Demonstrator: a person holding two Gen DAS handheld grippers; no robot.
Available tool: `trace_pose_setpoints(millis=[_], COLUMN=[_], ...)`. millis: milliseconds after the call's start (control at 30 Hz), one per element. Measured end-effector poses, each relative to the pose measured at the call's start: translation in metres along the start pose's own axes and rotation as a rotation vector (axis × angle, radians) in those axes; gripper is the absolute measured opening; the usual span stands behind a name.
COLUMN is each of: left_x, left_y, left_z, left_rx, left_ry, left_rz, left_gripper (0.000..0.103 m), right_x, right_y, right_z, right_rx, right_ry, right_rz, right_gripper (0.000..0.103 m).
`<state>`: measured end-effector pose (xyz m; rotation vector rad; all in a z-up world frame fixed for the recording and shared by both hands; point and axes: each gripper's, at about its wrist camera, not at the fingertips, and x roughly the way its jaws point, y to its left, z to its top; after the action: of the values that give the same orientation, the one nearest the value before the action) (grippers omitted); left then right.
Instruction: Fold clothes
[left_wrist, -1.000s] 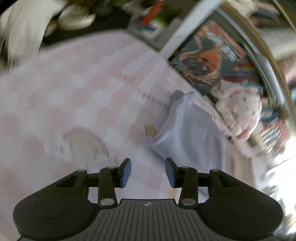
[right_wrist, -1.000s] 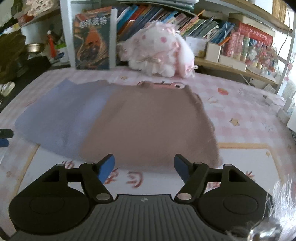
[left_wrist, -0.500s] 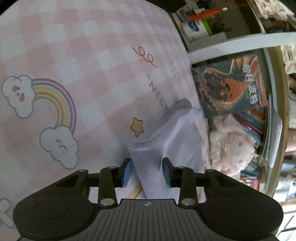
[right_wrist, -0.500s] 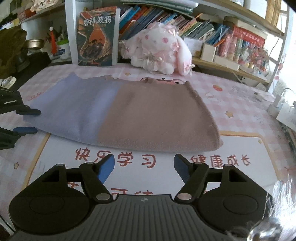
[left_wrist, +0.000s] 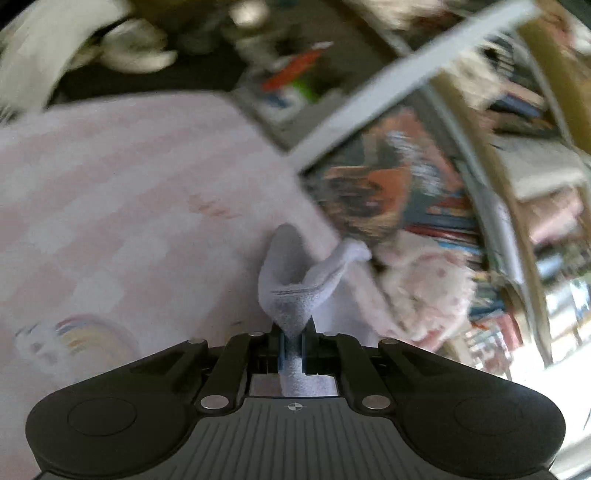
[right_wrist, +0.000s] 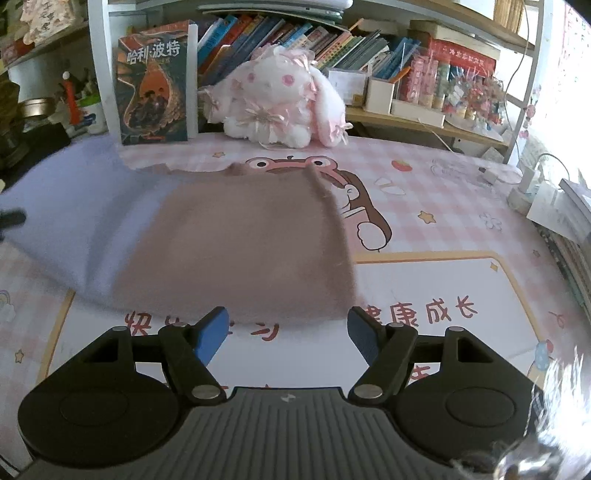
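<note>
A two-tone garment, lavender on the left and brown on the right, lies flat on the pink checked table cover. My left gripper is shut on the lavender corner of the garment and lifts it off the cover; the cloth bunches up between the pads. My right gripper is open and empty, hovering just in front of the brown hem at the near edge.
A Harry Potter book and a pink-white plush bunny stand behind the garment. Bookshelves line the back. A charger and cable lie at the right. A printed mat lies under the near hem.
My left gripper has shut on the lavender corner and raised it; half a second ago its jaws were open around that corner. My right gripper moved slightly toward the hem.
</note>
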<state>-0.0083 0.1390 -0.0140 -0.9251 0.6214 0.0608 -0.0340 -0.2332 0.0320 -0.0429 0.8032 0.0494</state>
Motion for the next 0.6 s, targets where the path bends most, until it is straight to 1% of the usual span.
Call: trace_pose_setpoints(millis=[100, 200, 233, 267, 400, 433, 467, 600], left_x=[0.011, 0.017, 0.018, 0.021, 0.023, 0.023, 0.023, 0.022], left_y=[0.026, 0.035, 0.037, 0.038, 0.042, 0.041, 0.041, 0.038], left_z=[0.0, -0.002, -0.003, -0.003, -0.004, -0.004, -0.004, -0.004], left_rx=[-0.128, -0.18, -0.194, -0.2, -0.222, -0.219, -0.216, -0.205], left_ry=[0.058, 0.065, 0.068, 0.067, 0.046, 0.043, 0.039, 0.027], left_rz=[0.033, 0.05, 0.056, 0.048, 0.037, 0.04, 0.043, 0.054], left_gripper=[0.008, 0.017, 0.022, 0.025, 0.023, 0.021, 0.017, 0.01], right_x=[0.001, 0.003, 0.003, 0.003, -0.001, -0.001, -0.002, 0.002], right_y=[0.005, 0.008, 0.009, 0.01, 0.008, 0.007, 0.005, -0.003], right_z=[0.0, 0.001, 0.0, 0.0, -0.002, -0.003, -0.003, -0.004], right_rx=[-0.018, -0.031, -0.036, -0.041, -0.045, -0.042, -0.037, 0.005], right_ry=[0.006, 0.014, 0.016, 0.016, 0.011, 0.009, 0.008, 0.019], right_rz=[0.011, 0.021, 0.023, 0.024, 0.026, 0.027, 0.027, 0.035], right_gripper=[0.069, 0.069, 0.069, 0.069, 0.069, 0.069, 0.069, 0.069])
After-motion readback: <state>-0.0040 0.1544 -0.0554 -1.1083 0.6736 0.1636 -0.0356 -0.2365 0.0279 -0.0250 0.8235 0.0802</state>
